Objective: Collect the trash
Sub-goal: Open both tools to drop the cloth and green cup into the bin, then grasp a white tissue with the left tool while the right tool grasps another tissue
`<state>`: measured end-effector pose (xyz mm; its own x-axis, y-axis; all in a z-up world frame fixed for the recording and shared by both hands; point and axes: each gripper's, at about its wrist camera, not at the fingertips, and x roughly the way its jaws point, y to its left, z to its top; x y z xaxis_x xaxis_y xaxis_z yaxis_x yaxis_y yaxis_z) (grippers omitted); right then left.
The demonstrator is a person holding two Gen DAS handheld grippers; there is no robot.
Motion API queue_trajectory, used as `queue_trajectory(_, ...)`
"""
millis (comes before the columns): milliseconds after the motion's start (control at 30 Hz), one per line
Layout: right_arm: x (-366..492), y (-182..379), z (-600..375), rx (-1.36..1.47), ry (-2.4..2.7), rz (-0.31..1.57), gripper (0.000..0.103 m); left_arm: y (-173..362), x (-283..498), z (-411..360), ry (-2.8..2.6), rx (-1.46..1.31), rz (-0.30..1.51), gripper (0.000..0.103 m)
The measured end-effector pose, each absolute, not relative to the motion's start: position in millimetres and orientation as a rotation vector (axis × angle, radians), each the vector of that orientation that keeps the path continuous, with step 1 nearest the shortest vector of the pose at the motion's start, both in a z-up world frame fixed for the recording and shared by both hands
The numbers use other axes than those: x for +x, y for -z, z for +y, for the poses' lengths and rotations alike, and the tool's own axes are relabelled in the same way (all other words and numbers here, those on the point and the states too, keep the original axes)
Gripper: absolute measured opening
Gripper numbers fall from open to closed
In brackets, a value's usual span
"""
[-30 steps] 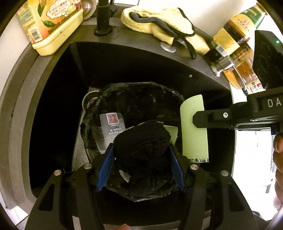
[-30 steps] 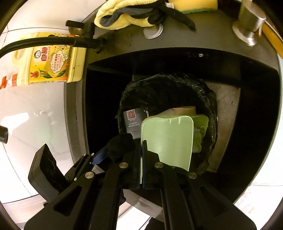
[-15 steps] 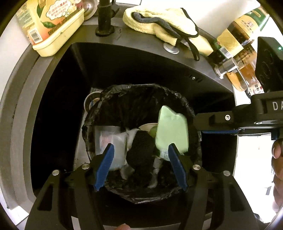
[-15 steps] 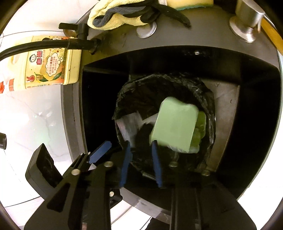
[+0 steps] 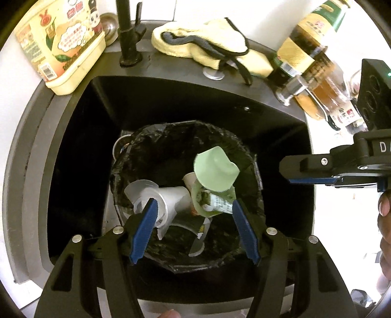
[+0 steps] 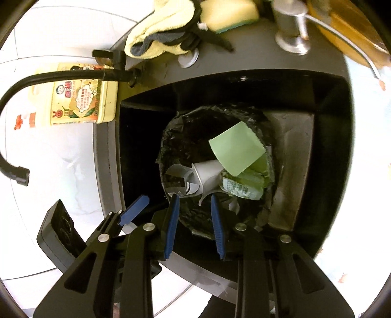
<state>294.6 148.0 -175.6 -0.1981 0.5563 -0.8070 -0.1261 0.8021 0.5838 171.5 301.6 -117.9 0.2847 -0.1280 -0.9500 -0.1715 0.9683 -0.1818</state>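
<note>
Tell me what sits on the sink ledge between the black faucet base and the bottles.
A yellow cloth with dark grey trim lies between the faucet base and the bottles, seen in the left wrist view.

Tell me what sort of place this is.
Most likely a home kitchen sink area. A dark sink basin with a black faucet, a dish soap bottle and a sponge on the rim show it. A bag-lined trash bin sits in the basin.
</note>
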Motion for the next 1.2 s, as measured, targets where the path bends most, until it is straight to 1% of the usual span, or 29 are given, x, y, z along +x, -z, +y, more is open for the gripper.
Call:
queue_trajectory(133,289.9,170.9,125.7,0.366,-0.633,1.645,0.029,108.7,167.9,287.7,-0.025,-0.243,1.278,0.061)
queue_trajectory(167,288.6,170.4,118.9,0.370,-0.631,1.642,0.033,106.3,167.0,283.8,-0.023,-0.238,1.276,0.061)
queue_trajectory(333,283.6,166.9,81.8,0.398,-0.620,1.614,0.044,98.9,166.5,258.0,-0.008,-0.201,1.283,0.062)
queue_trajectory(400,282.2,166.4,67.4,0.400,-0.615,1.603,0.045,96.7,167.6,243.4,0.004,-0.182,1.289,0.062)
queue_trajectory(467,280.5,165.7,48.6,0.401,-0.607,1.592,0.052,95.1,168.9,229.8,0.017,-0.165,1.295,0.062)
queue_trajectory(500,279.5,165.2,35.4,0.412,-0.595,1.586,0.053,95.4,169.3,224.0,0.022,-0.160,1.298,0.062)
queue_trajectory(600,277.6,162.3,7.6,0.415,-0.574,1.572,0.054,94.1,171.7,199.6,0.046,-0.138,1.304,0.062)
queue_trajectory(667,277.8,159.3,-20.2,0.426,-0.551,1.558,0.058,93.9,174.1,181.7,0.065,-0.128,1.308,0.062)
queue_trajectory(733,278.2,156.1,-43.5,0.438,-0.528,1.547,0.060,93.3,177.4,163.0,0.085,-0.117,1.307,0.067)
queue_trajectory(1000,277.7,140.0,-140.6,0.528,-0.441,1.488,0.062,81.5,194.3,82.3,0.174,-0.055,1.287,0.067)
queue_trajectory(1100,276.8,133.4,-181.8,0.563,-0.398,1.454,0.066,77.2,202.3,51.3,0.211,-0.036,1.281,0.067)
queue_trajectory(1200,277.6,131.1,-215.0,0.590,-0.369,1.438,0.067,73.5,211.5,18.1,0.243,-0.007,1.269,0.068)
